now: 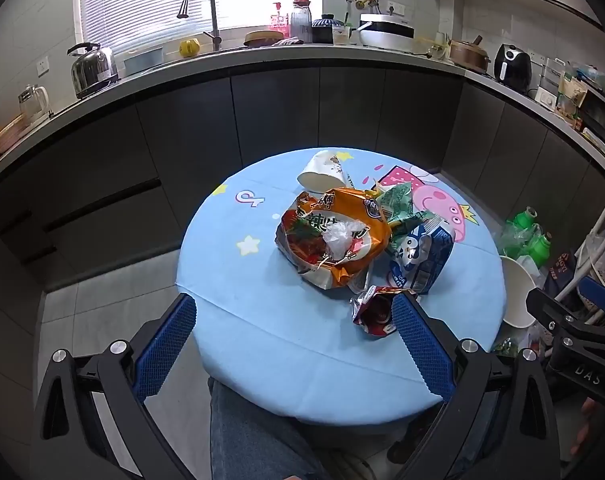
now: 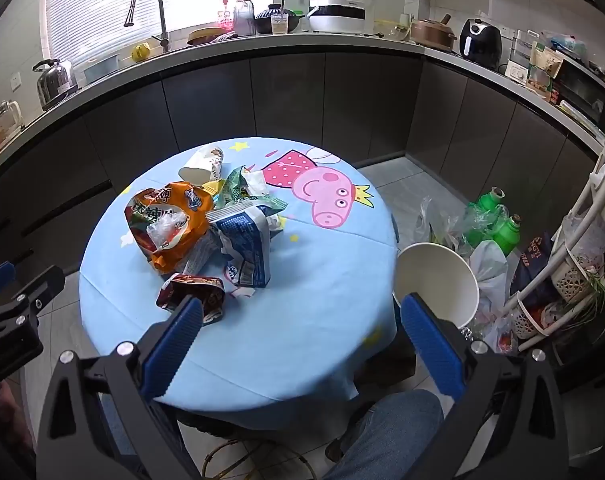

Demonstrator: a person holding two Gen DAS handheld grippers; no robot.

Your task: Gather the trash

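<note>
from the left wrist: my left gripper (image 1: 294,336) is spread as wide as it goes, nothing between the pads, hovering over the near edge of the round desk (image 1: 262,360). the trash is heaped toward 12 o'clock from it: an orange noodle bag (image 1: 334,236), a blue-and-white bag (image 1: 422,260) touching it at 3 o'clock, and a small red wrapper (image 1: 376,312) closest, just by my right-hand finger. a paper cup (image 1: 322,174) lies tipped at the far side.

from the right wrist: my right gripper (image 2: 302,332) is equally wide and empty. the white bucket (image 2: 438,280) stands beside the desk at 2 o'clock. i judge nothing is collected yet; the next move is to drop onto the red wrapper, pinch it, and carry it to the bucket.
</note>
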